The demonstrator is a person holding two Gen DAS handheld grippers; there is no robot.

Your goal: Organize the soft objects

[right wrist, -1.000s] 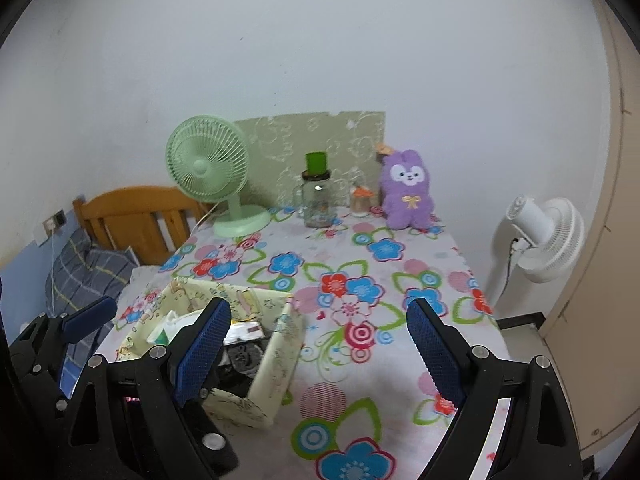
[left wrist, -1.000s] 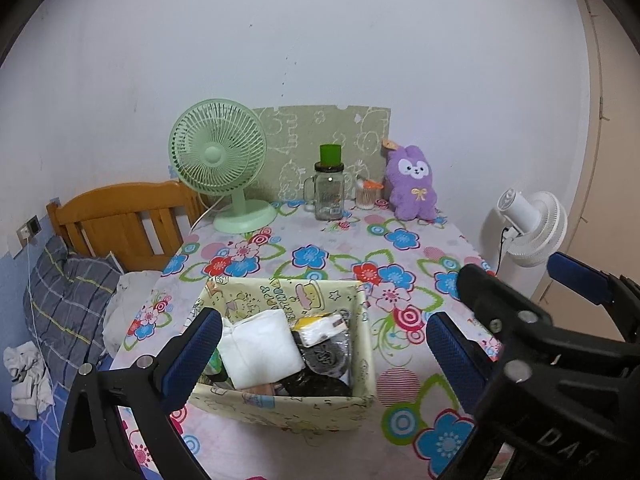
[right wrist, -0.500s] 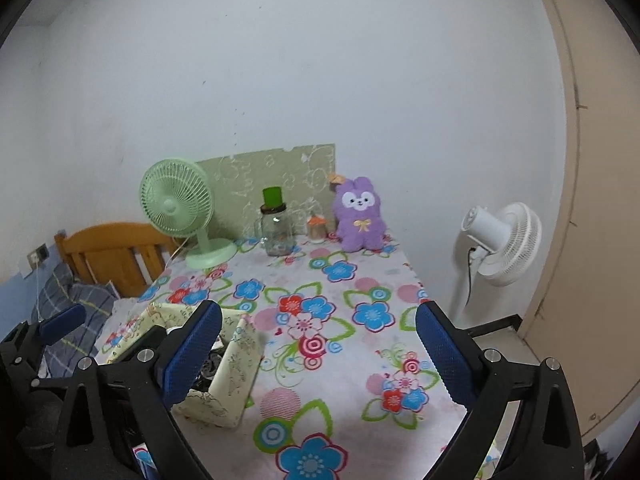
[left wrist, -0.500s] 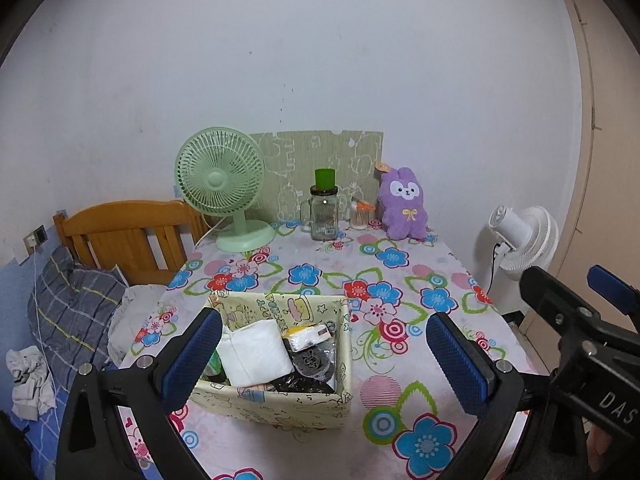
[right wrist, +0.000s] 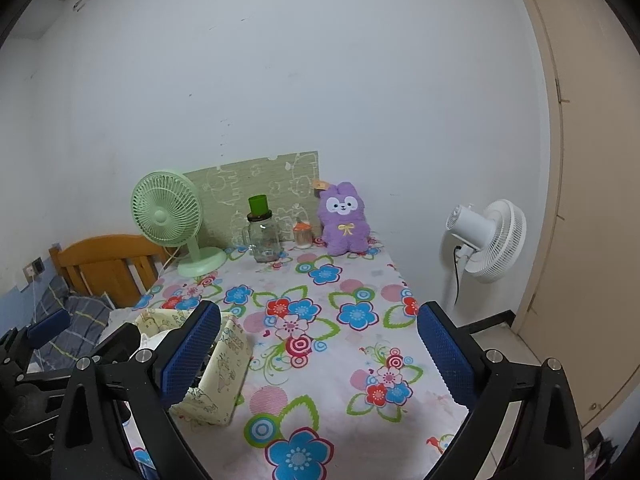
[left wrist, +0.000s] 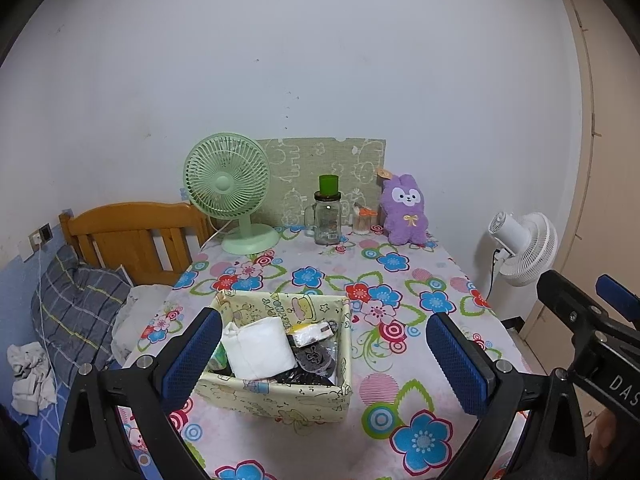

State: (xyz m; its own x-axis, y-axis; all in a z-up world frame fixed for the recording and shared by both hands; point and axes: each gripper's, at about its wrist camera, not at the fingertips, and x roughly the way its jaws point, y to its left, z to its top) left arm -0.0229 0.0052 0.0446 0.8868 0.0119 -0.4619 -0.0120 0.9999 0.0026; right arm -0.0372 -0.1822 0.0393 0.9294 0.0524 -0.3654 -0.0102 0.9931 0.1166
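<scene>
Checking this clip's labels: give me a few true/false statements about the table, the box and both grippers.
1. The purple plush toy stands at the far edge of the table. True.
2. The left gripper holds the white soft bundle. False: it is open, and the bundle lies in the fabric box.
3. The right gripper is open and holds nothing. True.
4. The green fan lies tipped over. False: it stands upright.

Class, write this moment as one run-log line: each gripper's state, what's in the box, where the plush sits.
left gripper: open, empty | right gripper: open, empty | fabric box: holds white soft bundle | purple plush: upright at table's far edge
</scene>
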